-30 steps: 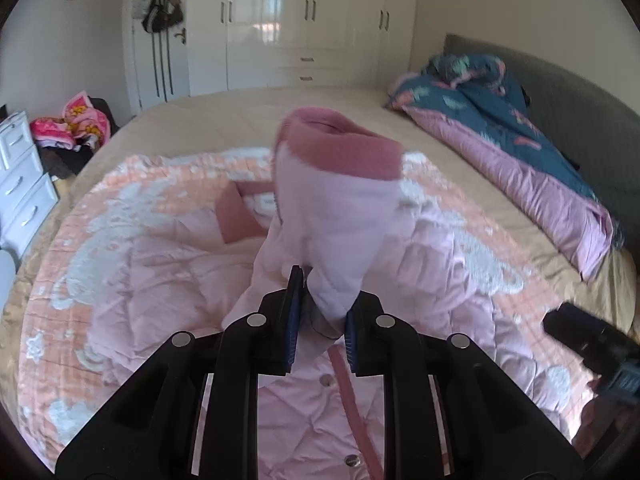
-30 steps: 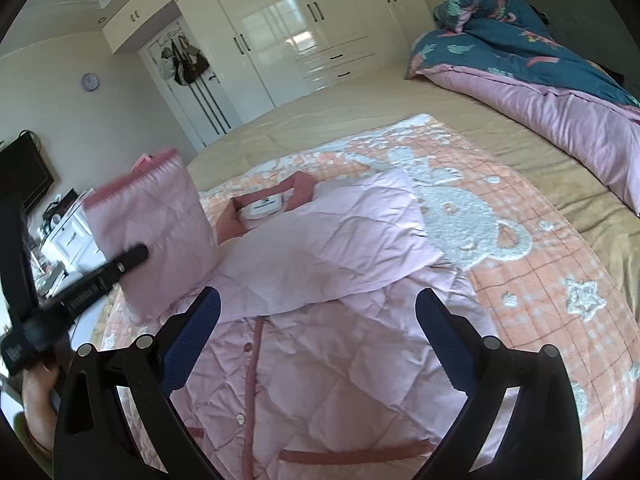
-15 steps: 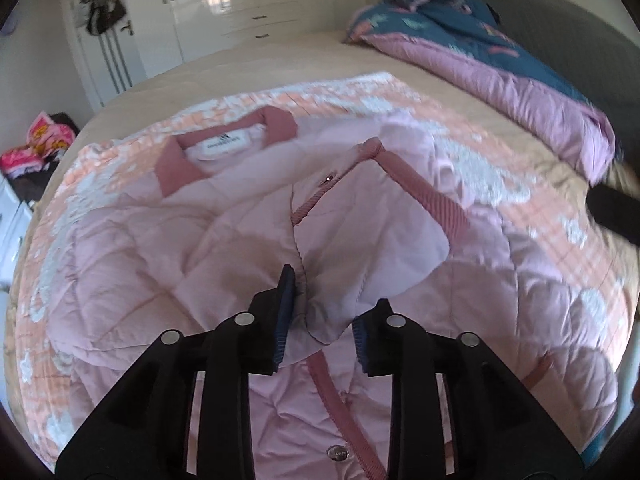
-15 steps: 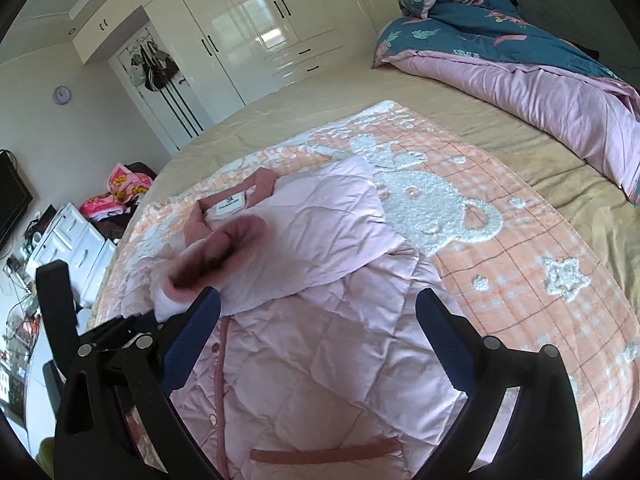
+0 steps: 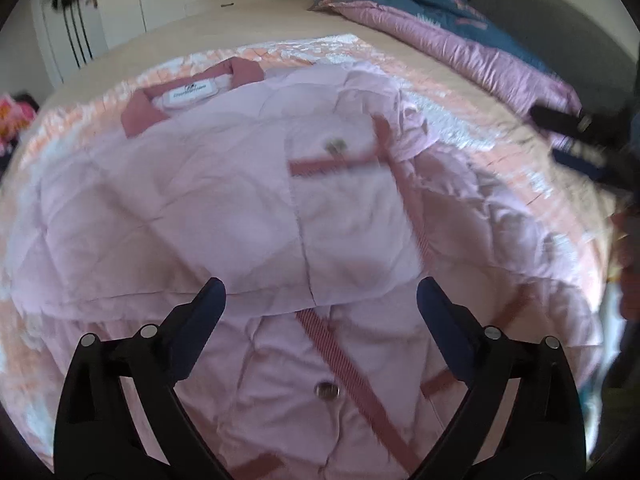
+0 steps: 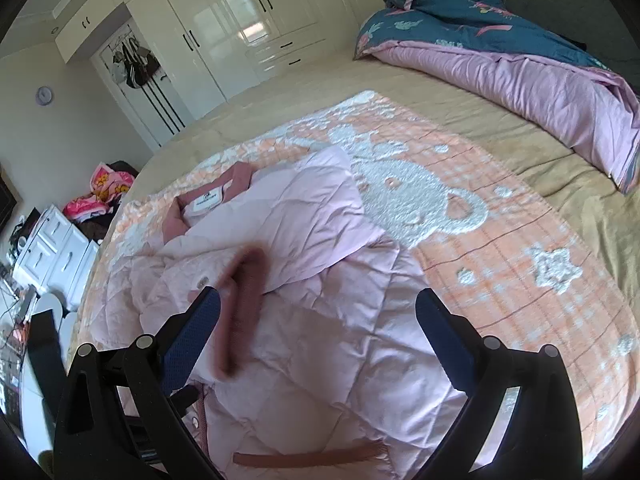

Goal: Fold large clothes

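A pale pink quilted jacket (image 5: pixel 224 208) lies front up on the bed, its dark pink collar and white label (image 5: pixel 188 92) at the far end. One sleeve (image 5: pixel 352 216) is folded across the chest. My left gripper (image 5: pixel 320 300) hovers low over that sleeve's near edge. Its jaws are opening and stand wide, and no pad touches the cloth. In the right wrist view the sleeve's dark pink cuff (image 6: pixel 240 300) is a blur beside the left finger of my right gripper (image 6: pixel 318 306), which is open and holds nothing above the jacket (image 6: pixel 328 344).
An orange blanket with white bear and stars (image 6: pixel 500 264) lies under the jacket on the beige bed. A rolled blue and pink duvet (image 6: pixel 520 64) runs along the far right. White wardrobes (image 6: pixel 240 32) and a white drawer unit (image 6: pixel 52 248) stand beyond the bed.
My left gripper came down with the sleeve, laid it across the jacket's chest and opened, letting it go. The right gripper stayed open and dipped slightly.
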Action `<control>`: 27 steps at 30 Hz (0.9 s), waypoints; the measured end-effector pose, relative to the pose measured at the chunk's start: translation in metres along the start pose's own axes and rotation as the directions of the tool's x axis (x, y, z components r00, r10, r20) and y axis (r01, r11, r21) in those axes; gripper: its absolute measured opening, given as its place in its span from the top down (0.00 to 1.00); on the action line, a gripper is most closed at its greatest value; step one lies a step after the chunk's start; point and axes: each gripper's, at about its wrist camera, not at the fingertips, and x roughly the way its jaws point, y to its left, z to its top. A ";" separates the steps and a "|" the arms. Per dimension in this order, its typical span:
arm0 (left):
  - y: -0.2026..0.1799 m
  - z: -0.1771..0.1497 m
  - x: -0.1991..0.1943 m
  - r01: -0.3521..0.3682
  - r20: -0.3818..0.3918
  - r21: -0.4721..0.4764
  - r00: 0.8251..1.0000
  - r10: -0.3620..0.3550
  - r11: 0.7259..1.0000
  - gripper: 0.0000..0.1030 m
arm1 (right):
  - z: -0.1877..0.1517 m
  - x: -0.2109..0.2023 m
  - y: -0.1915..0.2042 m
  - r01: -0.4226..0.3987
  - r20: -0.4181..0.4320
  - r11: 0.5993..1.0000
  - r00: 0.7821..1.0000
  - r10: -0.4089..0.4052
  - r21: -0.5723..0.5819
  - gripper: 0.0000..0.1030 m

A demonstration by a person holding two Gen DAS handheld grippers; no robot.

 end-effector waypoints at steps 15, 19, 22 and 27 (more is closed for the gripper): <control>0.151 -0.002 -0.061 -0.130 0.158 -0.278 0.971 0.179 0.952 0.09 | -0.038 0.072 0.071 -0.143 -0.188 0.988 0.973 0.130 -0.054 0.05; 0.179 -0.002 -0.065 -0.131 0.179 -0.333 0.963 0.199 0.934 0.09 | -0.042 0.092 0.077 -0.134 -0.215 0.990 0.969 0.121 -0.048 0.05; 0.195 -0.001 -0.065 -0.140 0.181 -0.352 0.960 0.214 0.926 0.09 | -0.046 0.103 0.076 -0.131 -0.228 0.991 0.966 0.123 -0.021 0.05; 0.214 0.003 -0.066 -0.161 0.186 -0.373 0.952 0.244 0.914 0.09 | -0.050 0.120 0.072 -0.154 -0.231 0.987 0.959 0.162 0.056 0.04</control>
